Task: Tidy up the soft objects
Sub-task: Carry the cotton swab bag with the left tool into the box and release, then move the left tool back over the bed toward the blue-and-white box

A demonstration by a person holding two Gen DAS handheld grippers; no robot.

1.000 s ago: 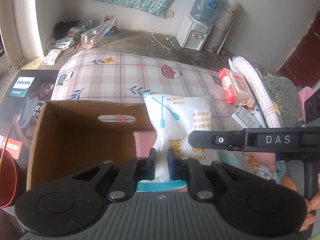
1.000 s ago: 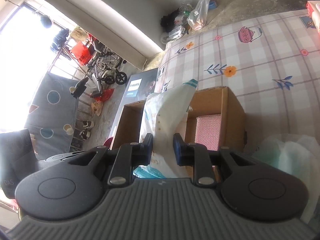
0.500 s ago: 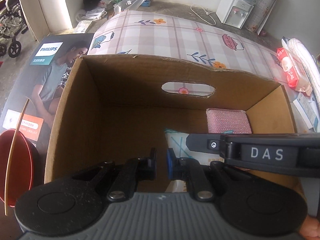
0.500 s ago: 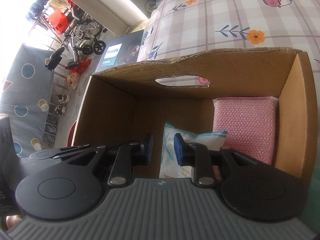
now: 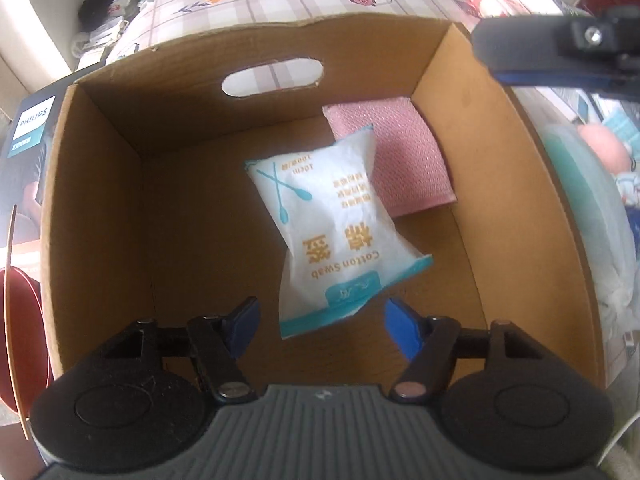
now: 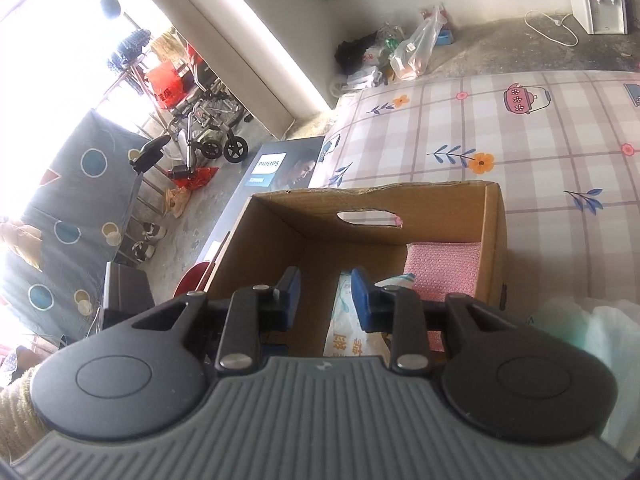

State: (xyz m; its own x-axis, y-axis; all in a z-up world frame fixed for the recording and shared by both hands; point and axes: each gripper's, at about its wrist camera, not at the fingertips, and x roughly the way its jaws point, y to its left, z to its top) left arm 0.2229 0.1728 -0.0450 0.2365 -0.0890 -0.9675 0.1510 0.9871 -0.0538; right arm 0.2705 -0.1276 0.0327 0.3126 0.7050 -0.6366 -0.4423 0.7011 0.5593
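Left wrist view: left gripper point(image 5: 320, 314) fingers just sprung wide, gripping nothing.
Cotton swab pack point(image 5: 328, 228): inside cardboard box point(image 5: 100, 184), overlapping pink pad point(image 5: 404, 160), possibly airborne.
Right gripper point(image 6: 325, 294): fingers just parting, empty.

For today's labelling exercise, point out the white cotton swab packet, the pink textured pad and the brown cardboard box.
White cotton swab packet point(image 5: 332, 224): left wrist view, printed front.
Pink textured pad point(image 5: 412, 164): left wrist view, exposed top surface.
Brown cardboard box point(image 5: 100, 184): left wrist view, inner left wall.
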